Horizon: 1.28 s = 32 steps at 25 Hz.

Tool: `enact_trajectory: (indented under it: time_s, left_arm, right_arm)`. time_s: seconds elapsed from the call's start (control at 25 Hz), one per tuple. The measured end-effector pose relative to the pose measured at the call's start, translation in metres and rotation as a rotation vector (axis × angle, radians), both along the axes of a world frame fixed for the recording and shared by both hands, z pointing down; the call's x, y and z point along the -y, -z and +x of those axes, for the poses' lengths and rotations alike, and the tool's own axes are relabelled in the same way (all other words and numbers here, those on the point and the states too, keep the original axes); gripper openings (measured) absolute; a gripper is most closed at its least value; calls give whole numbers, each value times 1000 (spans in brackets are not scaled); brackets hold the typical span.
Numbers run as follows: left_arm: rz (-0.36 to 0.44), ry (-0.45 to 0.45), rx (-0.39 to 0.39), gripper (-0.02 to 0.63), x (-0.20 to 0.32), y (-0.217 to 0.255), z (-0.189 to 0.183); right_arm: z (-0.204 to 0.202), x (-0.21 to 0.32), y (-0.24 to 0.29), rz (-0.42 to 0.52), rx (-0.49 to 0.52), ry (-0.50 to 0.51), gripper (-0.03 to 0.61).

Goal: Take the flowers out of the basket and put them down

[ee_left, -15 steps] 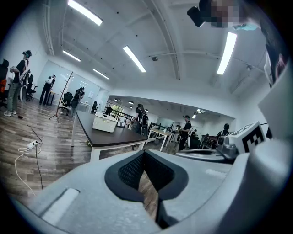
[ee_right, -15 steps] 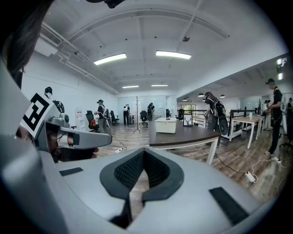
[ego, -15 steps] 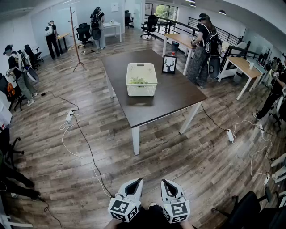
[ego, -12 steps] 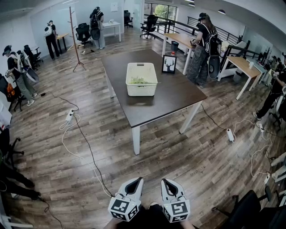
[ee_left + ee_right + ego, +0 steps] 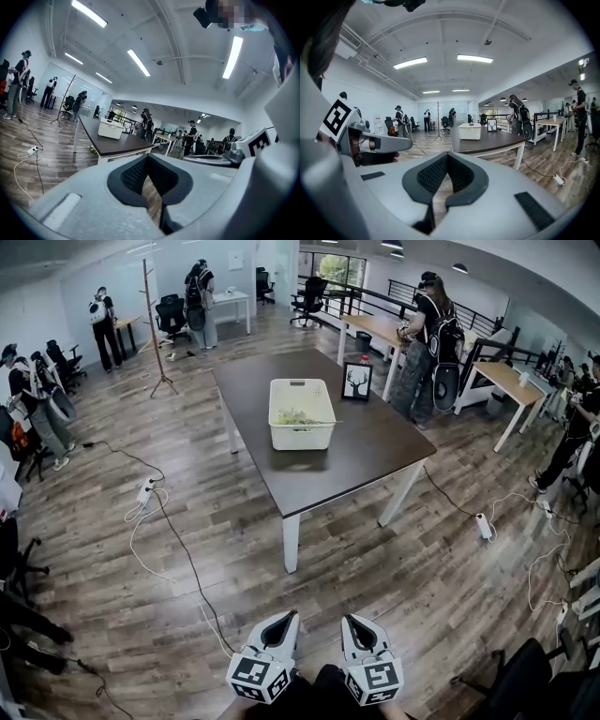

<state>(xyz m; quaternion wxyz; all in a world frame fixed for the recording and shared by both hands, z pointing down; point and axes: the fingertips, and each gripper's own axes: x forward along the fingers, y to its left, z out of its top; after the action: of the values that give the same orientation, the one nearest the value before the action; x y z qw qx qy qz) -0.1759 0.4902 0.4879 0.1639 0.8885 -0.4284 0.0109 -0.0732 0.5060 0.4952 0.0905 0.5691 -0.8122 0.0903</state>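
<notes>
The flowers [image 5: 298, 416] lie as a low green clump inside the one white basket [image 5: 301, 439], too small to count. The basket stands about mid-table on the dark table [image 5: 361, 460], clear of all four edges. A single picture frame [image 5: 356, 382] stands upright near the table's far right edge. The table's near half and near corner are bare.

Open wood floor [image 5: 375, 568] lies between that corner and the two grippers, with cables [image 5: 164, 531] trailing to the left. The left gripper [image 5: 289, 617] and right gripper [image 5: 350, 619] are held side by side low in the head view, well apart from the table and pointing towards it, a little below level. Each has its pads pressed together on nothing.
</notes>
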Motion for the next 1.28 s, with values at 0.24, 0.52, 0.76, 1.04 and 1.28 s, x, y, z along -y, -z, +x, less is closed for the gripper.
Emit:
enact_trajectory:
  time_s: [0.24, 0.52, 0.76, 1.04, 1.28]
  left_arm:
    - [-7, 0, 20, 9, 17, -5, -15]
    - [-19, 41, 38, 9, 49, -14, -23]
    - [-24, 100, 26, 9, 88, -12, -17]
    - [-17, 137, 15, 9, 142, -6, 2]
    - [-17, 164, 18, 9, 189, -5, 27]
  right_arm:
    - [-12, 12, -7, -16, 23, 2, 6]
    - [-26, 45, -19, -33, 32, 78, 5]
    - [-17, 91, -19, -39, 22, 137, 6]
    - [7, 153, -13, -36, 42, 181, 6]
    - [27, 202, -16, -45, 43, 247, 6]
